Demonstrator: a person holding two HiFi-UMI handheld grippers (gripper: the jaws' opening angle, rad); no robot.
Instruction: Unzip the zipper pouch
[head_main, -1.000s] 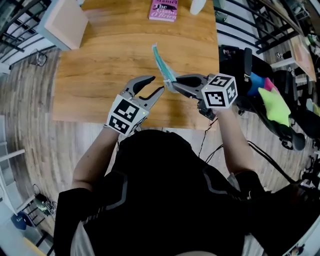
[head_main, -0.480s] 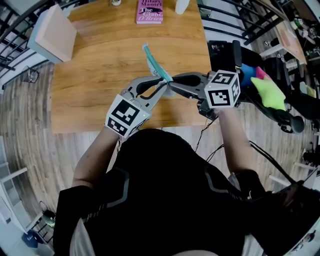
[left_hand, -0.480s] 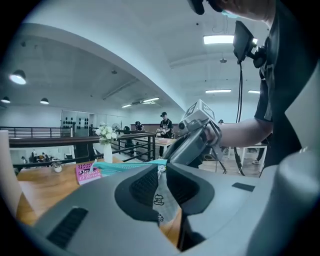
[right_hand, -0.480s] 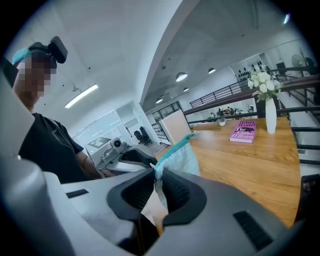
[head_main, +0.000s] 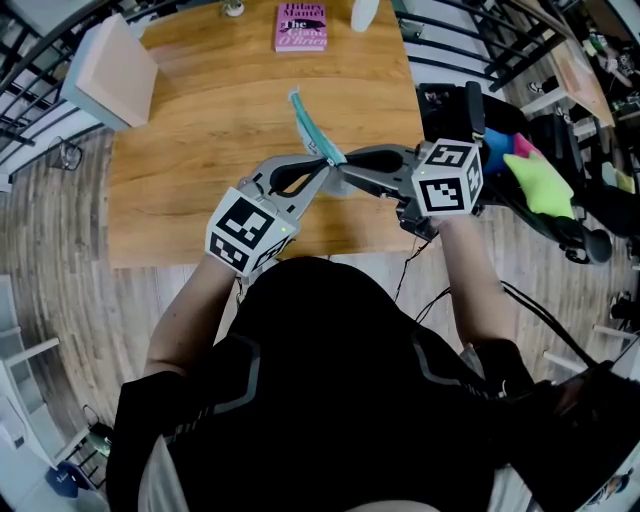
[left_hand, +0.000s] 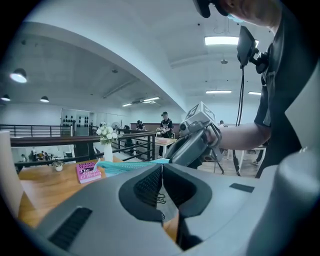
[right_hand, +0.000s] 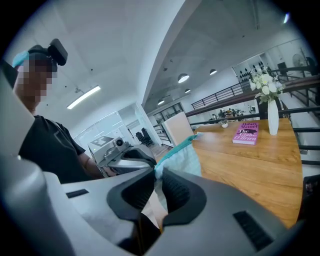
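Left gripper (head_main: 327, 166) has just snapped closed, its tips pinching the zipper pouch (head_main: 311, 125) at the teal zip edge. Right gripper (head_main: 343, 169), just beside it, clenches the pouch's near corner. In the head view the pouch is a thin teal strip running away from both tips. The right gripper view shows its pale, see-through body.

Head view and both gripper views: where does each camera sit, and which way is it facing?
Head view: on the head, steeply down at table; shows torso, forearms, left gripper, right gripper.
Left gripper view: on left gripper, along jaws shut on zipper pouch, facing right gripper.
Right gripper view: on right gripper, along jaws shut on zipper pouch, facing left gripper, torso.
All share zipper pouch and pink book.
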